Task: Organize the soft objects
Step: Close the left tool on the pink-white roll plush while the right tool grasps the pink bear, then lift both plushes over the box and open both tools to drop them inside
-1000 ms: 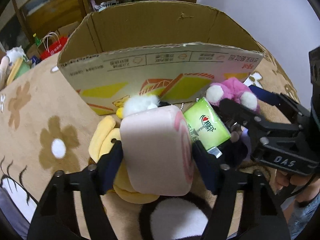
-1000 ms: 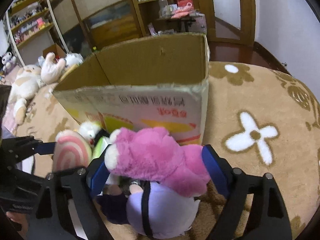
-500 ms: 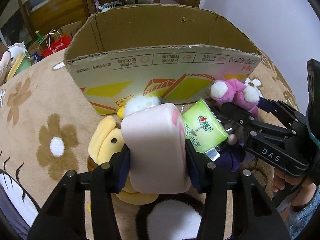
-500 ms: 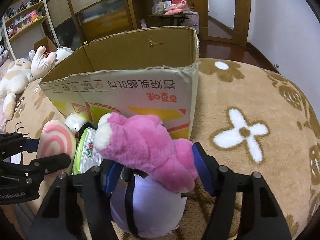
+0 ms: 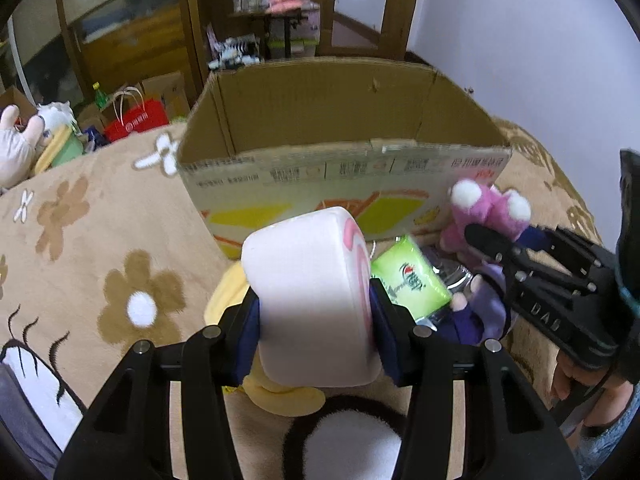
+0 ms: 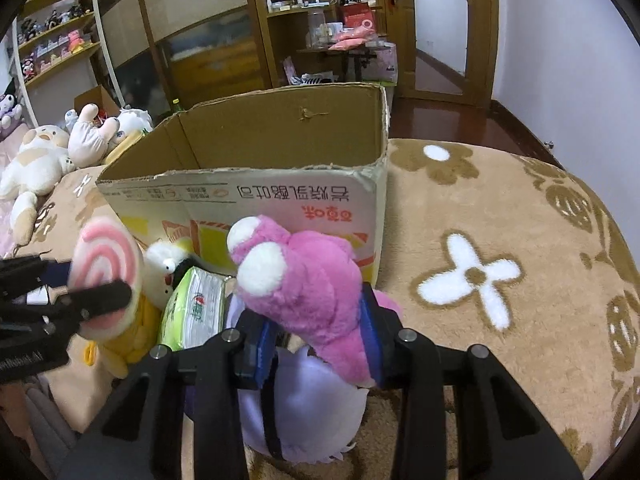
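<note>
Swirl cushion (image 5: 312, 304) clamped in left tool (image 5: 314, 320), pink plush (image 6: 308, 300) in right tool (image 6: 320, 336); both light, squashy — grip mid-body, drop into cardboard box (image 5: 344, 168).

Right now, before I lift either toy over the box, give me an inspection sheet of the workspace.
Surface: tan flower-pattern rug.
Job's things: open cardboard box, interior floor hidden; pink swirl roll plush and pink plush toy held in front of the box.
Clutter: green tissue pack, yellow plush, lavender plush on the rug.
Grippers: left hand-held gripper shut on the roll; right hand-held gripper shut on the pink toy.
Cables: nothing seen.
Surroundings: wooden shelving, stuffed animals to the left.
</note>
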Demonstrator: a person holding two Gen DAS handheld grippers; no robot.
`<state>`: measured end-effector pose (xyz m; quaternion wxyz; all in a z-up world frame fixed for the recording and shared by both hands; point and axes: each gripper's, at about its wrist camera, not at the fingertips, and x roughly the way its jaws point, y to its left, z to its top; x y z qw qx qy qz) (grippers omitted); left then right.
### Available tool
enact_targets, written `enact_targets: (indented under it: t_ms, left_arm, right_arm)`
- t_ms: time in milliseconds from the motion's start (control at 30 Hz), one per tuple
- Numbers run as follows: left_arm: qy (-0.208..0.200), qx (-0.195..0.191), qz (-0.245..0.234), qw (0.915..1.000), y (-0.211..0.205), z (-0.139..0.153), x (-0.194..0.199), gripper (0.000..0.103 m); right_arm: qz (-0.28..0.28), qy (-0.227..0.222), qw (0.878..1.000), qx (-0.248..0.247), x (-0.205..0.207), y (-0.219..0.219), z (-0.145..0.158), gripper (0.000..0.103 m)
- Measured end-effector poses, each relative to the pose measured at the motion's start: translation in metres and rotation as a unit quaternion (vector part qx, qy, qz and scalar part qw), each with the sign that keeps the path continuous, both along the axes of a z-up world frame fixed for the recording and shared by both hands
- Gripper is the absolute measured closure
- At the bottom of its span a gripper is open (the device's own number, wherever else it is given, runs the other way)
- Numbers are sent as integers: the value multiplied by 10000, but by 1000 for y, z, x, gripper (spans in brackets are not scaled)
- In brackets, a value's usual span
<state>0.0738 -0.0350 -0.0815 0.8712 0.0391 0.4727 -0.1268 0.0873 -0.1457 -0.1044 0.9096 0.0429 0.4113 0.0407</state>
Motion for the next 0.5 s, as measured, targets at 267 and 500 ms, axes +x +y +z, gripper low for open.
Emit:
enact_targets:
  t_ms: [267, 500]
  left_arm:
    - [-535, -10, 116, 9985, 5, 22, -13, 55]
    - [-1055, 39, 161, 9943, 11, 46, -27, 55]
  right_arm:
    - [-81, -371, 9993, -21, -18, -3, 22, 64]
    - [-139, -1048, 9944, -70, -41, -3, 54, 64]
